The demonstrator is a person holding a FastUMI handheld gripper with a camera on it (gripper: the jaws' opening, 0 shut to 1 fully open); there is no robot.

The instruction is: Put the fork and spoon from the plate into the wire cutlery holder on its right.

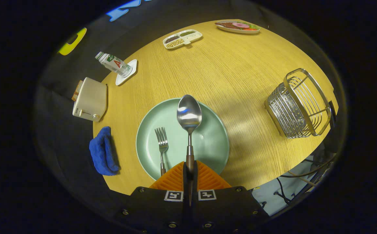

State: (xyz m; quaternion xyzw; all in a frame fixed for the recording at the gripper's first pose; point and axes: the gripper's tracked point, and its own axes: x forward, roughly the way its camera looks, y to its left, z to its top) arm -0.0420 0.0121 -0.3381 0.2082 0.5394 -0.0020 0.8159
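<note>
Partly hidden — spoon (189, 114) handle, fork (162, 143) base

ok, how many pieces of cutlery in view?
2. The spoon is clamped by its handle in the gripper, bowl over the plate. The fork lies on the plate, left of the spoon. The holder looks empty.

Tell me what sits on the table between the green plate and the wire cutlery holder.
Nothing: in the gripper view, bare wooden table separates the plate from the holder. The jaws grip the spoon.
</note>
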